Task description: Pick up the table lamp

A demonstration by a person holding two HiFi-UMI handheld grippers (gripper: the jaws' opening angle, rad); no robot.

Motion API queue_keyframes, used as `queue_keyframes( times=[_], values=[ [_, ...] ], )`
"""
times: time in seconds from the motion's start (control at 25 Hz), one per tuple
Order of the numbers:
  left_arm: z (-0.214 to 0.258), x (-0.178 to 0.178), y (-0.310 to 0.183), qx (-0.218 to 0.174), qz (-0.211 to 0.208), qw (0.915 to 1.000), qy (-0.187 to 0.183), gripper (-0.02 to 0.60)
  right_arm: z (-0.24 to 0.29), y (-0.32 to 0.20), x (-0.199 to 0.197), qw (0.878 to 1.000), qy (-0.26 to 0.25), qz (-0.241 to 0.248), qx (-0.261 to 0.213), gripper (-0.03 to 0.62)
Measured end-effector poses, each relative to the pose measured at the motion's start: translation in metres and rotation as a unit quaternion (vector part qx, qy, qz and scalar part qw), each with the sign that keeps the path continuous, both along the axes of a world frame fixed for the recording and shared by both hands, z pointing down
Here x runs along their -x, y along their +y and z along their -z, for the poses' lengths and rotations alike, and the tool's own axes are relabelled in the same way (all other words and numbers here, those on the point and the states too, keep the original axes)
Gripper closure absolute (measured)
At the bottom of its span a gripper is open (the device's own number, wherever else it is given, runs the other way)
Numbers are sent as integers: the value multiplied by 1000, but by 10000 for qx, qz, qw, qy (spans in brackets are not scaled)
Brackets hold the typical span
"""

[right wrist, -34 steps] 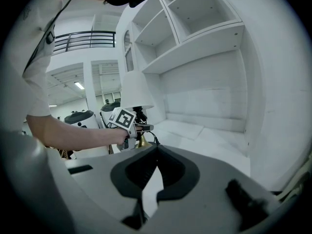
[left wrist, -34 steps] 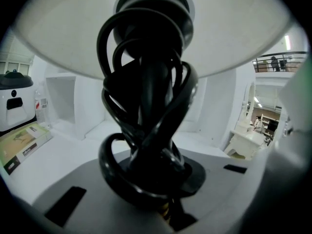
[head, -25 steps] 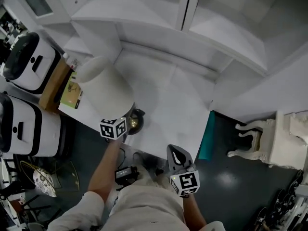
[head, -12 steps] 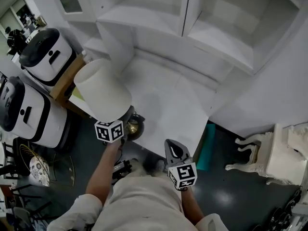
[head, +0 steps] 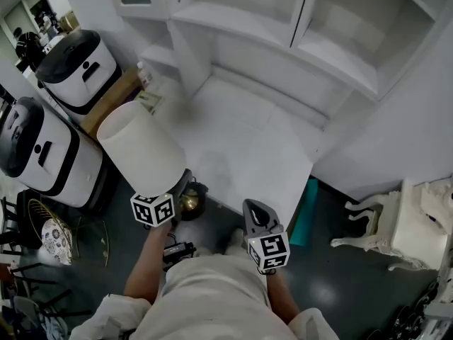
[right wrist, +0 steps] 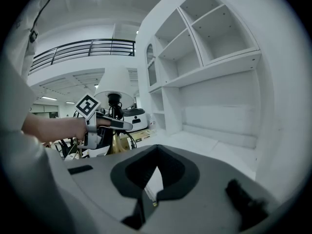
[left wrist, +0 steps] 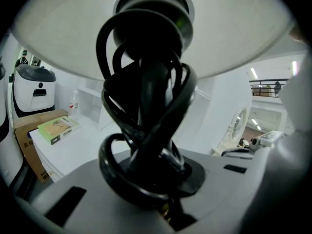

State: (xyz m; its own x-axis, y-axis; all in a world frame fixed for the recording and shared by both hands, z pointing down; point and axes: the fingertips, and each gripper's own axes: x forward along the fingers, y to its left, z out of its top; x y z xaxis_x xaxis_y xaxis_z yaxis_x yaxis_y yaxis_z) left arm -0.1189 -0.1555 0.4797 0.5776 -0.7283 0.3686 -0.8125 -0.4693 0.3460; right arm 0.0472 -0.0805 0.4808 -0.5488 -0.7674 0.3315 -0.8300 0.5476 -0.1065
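Cream-shaded lamp [head: 138,144] hangs clear of the white counter [head: 241,147], its stem clamped in the left gripper [head: 179,188]; right gripper [head: 257,217] closed, empty. Pick-up looks done.

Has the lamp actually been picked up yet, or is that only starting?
Done: the left tongs are shut on the stem of the table lamp, through its coiled cord, and the lamp hangs beyond the white table, over dark floor. In hand: holding it up. The right tongs are shut, empty. Left: nothing of the pick-up.
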Motion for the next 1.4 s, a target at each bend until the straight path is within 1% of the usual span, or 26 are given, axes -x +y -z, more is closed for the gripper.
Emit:
queue_keyframes(
  times=[0.16, 0.4, 0.56, 0.72, 0.88, 1.08, 1.28, 1.4],
  values=[
    [10, 24, 38, -88, -146, 9998, 39, 546, 4, 33, 29, 10000, -6, -57, 64, 583],
    [19, 63, 98, -117, -318, 9993, 126, 546, 8, 89, 71, 9995, -105, -171, 239, 583],
    [19, 75, 139, -136, -526, 9985, 88, 546, 9, 126, 85, 9993, 0, -278, 247, 583],
    [15, 83, 176, -60, -683, 9974, 231, 546, 9, 158, 99, 9989, 52, -340, 313, 583],
    [11, 85, 204, 12, -717, 9967, 379, 547, 9, 179, 106, 9990, 12, -299, 342, 583],
    [17, 80, 232, -48, -711, 9969, 345, 548, 16, 196, 100, 9995, 7, -204, 231, 583],
    [32, 68, 256, -183, -631, 9972, 349, 548, 23, 210, 90, 9998, 188, 69, 76, 583],
    [37, 54, 269, -220, -569, 9974, 395, 548, 29, 221, 78, 9996, 167, 211, 30, 583]
  ],
)
